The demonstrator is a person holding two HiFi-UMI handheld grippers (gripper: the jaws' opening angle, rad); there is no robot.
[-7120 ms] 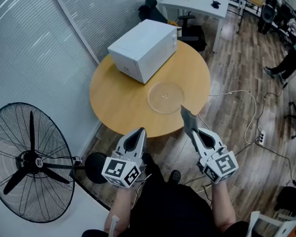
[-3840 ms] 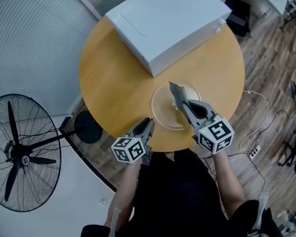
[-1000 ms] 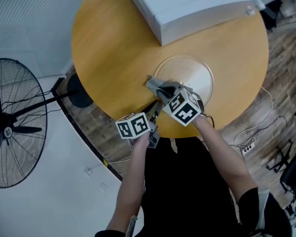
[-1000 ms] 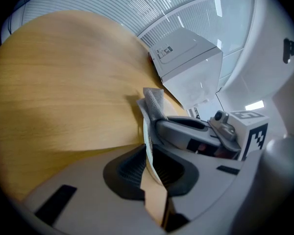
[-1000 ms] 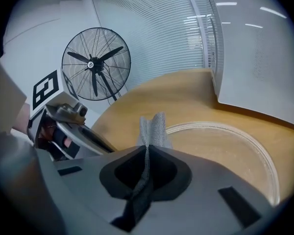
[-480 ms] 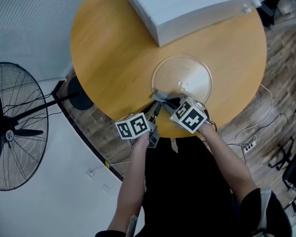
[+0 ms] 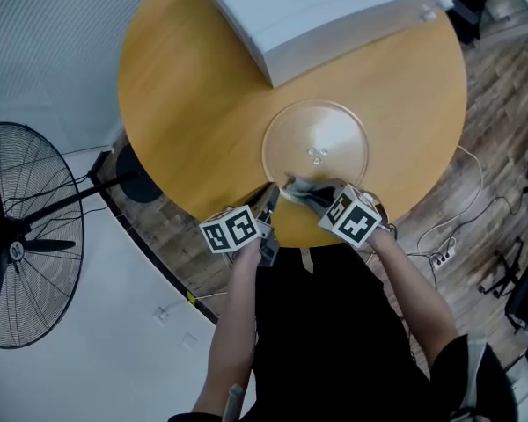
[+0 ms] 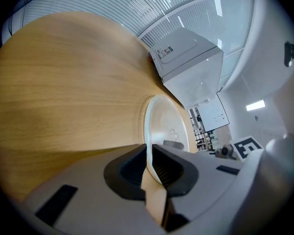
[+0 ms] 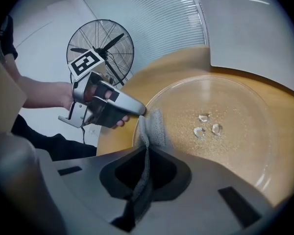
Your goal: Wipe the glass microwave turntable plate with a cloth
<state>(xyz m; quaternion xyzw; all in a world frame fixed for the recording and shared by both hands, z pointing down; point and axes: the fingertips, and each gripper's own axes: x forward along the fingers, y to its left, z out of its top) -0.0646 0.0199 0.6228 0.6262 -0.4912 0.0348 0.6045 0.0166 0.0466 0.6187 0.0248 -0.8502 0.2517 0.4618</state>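
The glass turntable plate (image 7: 317,139) lies flat on the round wooden table (image 7: 185,104), in front of the microwave. My left gripper (image 7: 270,193) sits at the plate's near-left rim; in the left gripper view the left gripper (image 8: 148,156) is shut on the plate (image 8: 164,121) edge. My right gripper (image 7: 306,193) is shut on a grey cloth (image 7: 299,185). The cloth (image 9: 154,126) lies pressed on the plate (image 9: 225,121) just inside the near rim, right beside the left gripper (image 9: 142,111). Three small glass bumps mark the plate's centre.
A white microwave (image 7: 326,7) stands at the table's far side, close behind the plate. A standing fan (image 7: 18,236) is on the floor to the left. Cables and a power strip (image 7: 440,255) lie on the wooden floor at right. The table's near edge runs just under both grippers.
My right gripper has dragged the cloth along the plate from its left rim round to the near rim. The left gripper has stayed clamped on the plate's edge.
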